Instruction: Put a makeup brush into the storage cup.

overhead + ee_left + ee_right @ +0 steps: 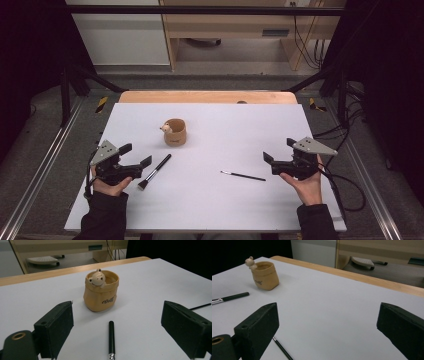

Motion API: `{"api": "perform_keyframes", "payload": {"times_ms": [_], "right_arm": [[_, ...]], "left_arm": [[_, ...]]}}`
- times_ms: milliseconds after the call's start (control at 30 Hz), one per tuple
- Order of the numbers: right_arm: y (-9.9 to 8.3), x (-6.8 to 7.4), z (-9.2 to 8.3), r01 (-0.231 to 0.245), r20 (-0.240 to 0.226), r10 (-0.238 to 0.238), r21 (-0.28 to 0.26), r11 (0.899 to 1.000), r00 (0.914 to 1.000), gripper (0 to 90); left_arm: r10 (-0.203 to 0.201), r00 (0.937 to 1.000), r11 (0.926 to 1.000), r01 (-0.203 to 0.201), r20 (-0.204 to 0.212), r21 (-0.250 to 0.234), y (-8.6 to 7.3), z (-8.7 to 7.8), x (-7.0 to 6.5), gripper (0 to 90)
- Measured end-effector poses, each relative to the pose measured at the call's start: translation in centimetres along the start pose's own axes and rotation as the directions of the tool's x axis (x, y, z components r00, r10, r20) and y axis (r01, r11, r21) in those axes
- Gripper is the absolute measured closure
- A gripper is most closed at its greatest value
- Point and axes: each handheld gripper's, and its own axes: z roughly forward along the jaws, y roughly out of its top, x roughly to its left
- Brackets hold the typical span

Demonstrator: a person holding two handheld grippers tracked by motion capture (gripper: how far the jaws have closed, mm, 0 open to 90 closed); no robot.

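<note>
Both hands low at the near edge of the white table (210, 210): left gripper (136, 155) at about 8 o'clock, right gripper (277, 151) at about 4 o'clock, each with jaws spread wide and nothing between them. Makeup brush (154, 171) lying flat just beside the left gripper, black handle running toward 1 o'clock, bristles nearest the person; in the left gripper view the handle (111, 340) sits centred between the jaws, pointing at the tan pouch-shaped holder with a small bear on its rim (101, 290). Holder (175, 132) upright near table centre, slightly toward 11 o'clock. Thin fine-tipped brush (243, 175) flat at 5 o'clock of the holder, just ahead of the right gripper, apart from it. Judged step: approach, nothing yet picked up, holder seemingly without brushes. Next move likely calls for lowering the left jaws astride the brush handle, closing squarely on a thin round shaft, then lifting and tipping upright over the holder mouth.
</note>
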Motion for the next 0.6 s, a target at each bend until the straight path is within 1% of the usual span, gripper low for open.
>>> {"api": "perform_keyframes", "payload": {"times_ms": [267, 400, 500, 600], "right_arm": [[0.2, 0.7, 0.6, 0.029, -0.017, -0.028, 0.026, 0.999, 0.9995, 4.6], [0.3, 1.2, 1.2, 0.044, -0.023, -0.043, 0.042, 0.998, 0.9988, 4.7], [0.4, 1.5, 1.7, 0.046, -0.026, -0.045, 0.054, 0.997, 0.9986, 5.1], [0.4, 1.9, 2.3, 0.065, -0.039, -0.063, 0.067, 0.996, 0.9973, 5.5]], "left_arm": [[0.003, 1.0, 0.9999, -0.003, 0.002, 0.015, -0.3, 0.3, -0.1, 10.1], [0.003, 1.0, 0.9999, -0.003, 0.001, 0.015, -0.3, 0.3, -0.1, 10.1], [0.002, 1.0, 0.9999, -0.003, 0.002, 0.016, -0.3, 0.4, -0.1, 10.2], [0.004, 1.0, 0.9998, -0.004, 0.002, 0.017, -0.4, 0.4, -0.2, 10.2]]}}
